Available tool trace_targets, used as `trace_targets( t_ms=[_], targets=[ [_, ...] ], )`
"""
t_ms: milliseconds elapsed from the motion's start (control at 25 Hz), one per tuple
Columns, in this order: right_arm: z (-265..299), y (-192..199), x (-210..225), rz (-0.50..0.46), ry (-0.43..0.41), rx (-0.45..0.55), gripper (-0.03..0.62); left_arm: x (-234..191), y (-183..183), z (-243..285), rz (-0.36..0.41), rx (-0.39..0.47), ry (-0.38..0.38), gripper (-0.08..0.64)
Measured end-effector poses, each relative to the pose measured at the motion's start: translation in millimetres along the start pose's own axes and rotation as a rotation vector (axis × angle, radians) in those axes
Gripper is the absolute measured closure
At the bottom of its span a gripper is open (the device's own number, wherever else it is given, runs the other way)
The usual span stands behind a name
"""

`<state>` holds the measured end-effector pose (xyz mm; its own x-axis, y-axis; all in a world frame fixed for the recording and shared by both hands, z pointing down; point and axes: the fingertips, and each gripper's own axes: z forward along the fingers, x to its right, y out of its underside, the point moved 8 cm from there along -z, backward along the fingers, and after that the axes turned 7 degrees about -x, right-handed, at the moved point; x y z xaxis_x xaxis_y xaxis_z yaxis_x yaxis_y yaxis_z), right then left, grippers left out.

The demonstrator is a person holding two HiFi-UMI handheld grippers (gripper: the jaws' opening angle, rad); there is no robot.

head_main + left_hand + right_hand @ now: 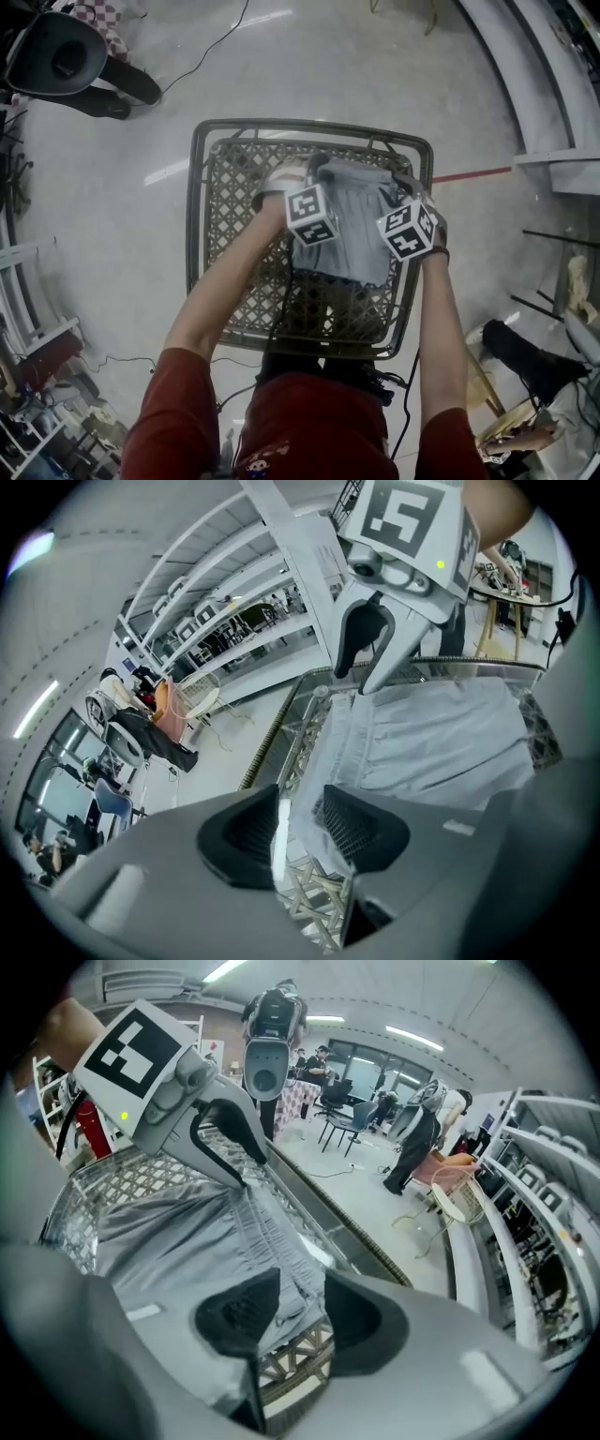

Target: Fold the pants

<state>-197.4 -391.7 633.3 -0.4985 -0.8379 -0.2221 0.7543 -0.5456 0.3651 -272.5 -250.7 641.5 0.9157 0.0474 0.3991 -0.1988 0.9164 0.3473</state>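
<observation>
The pants (349, 239) lie on the right half of the wire mesh table (195, 216). Their cloth begins short of the near edge and runs away from the person toward the far edge, so their long axis looks near-to-far. The mesh on the left half is bare.

The left gripper (300, 822) has its jaws spread. The cloth's edge hangs between them against one pad, with a bright gap on the other side. The right gripper (298, 1312) pinches a bunched bit of the gathered waistband (267, 1218).

That waistband runs crosswise between the two grippers, just inside the far edge and roughly parallel to it. Each gripper sits at one end of it, facing the other, so neither is the nearer. The rest of the cloth lies on the person's side of that line. Any fold would likely bring the band toward the near edge, and the left gripper would need to close first.
</observation>
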Motion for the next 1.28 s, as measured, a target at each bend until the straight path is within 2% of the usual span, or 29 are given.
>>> trace_targets(
  t_ms=[240, 360, 480, 680, 800, 1000, 1160, 1280],
  targets=[
    [-47, -4, -16, 0.150, 0.077, 0.130, 0.449, 1, -1, -49, -0.222, 0.168, -0.105, 0.394],
    [-76, -6, -33, 0.245, 0.083, 0.215, 0.449, 17, -1, -77, -0.276, 0.236, -0.211, 0.396],
    [-112, -3, -57, 0.331, 0.110, 0.291, 0.450, 41, -1, -113, -0.368, 0.278, -0.257, 0.396],
    [-173, 20, -74, 0.440, 0.171, 0.507, 0.450, 77, -24, -172, -0.508, 0.425, -0.356, 0.396],
    [-218, 30, -100, 0.440, 0.197, 0.605, 0.451, 100, -31, -223, -0.573, 0.502, -0.408, 0.397],
    [-296, 40, -135, 0.387, 0.212, 0.718, 0.449, 139, -31, -308, -0.709, 0.654, -0.437, 0.402],
    [-344, 73, -152, 0.383, 0.241, 0.789, 0.450, 184, -47, -347, -0.706, 0.721, -0.463, 0.405],
    [-374, 87, -183, 0.360, 0.272, 0.809, 0.450, 209, -40, -374, -0.711, 0.735, -0.462, 0.413]
  ],
)
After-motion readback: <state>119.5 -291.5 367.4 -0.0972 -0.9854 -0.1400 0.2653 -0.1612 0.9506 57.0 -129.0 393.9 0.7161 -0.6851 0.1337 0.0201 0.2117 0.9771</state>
